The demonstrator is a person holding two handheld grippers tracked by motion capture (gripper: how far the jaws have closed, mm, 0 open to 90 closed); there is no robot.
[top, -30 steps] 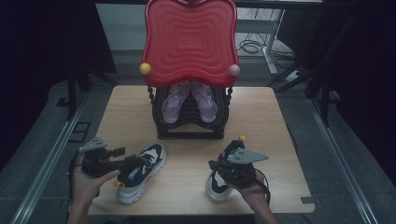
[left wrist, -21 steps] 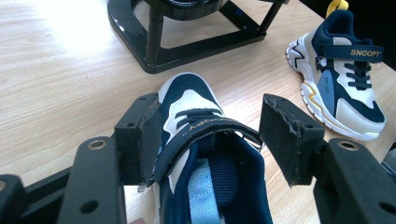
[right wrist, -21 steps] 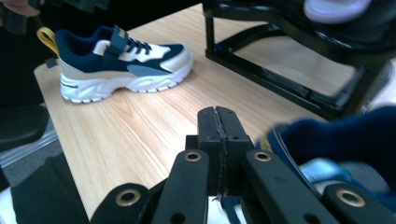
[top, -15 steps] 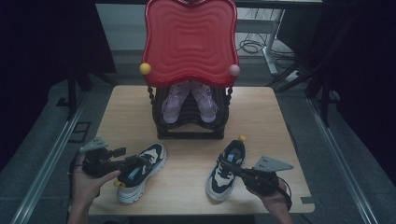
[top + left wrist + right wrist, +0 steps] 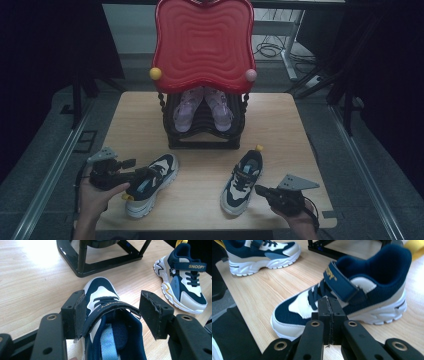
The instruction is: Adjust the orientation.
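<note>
Two blue-and-white shoes on a wooden desk [image 5: 200, 190]

Left tool [image 5: 112, 312] gapes wide around one puffy strapped shoe [image 5: 110, 322]; right tool [image 5: 328, 312] is pinched empty beside the other shoe [image 5: 342, 297].

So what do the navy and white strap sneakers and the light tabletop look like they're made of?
Navy and white strap sneakers: apparently woven mesh with smooth, likely synthetic, overlays and a matte moulded rubbery sole; the mesh weave shows at the toe and collar. Light tabletop: wood or wood-look laminate, satin finish, grain lines visible.
</note>
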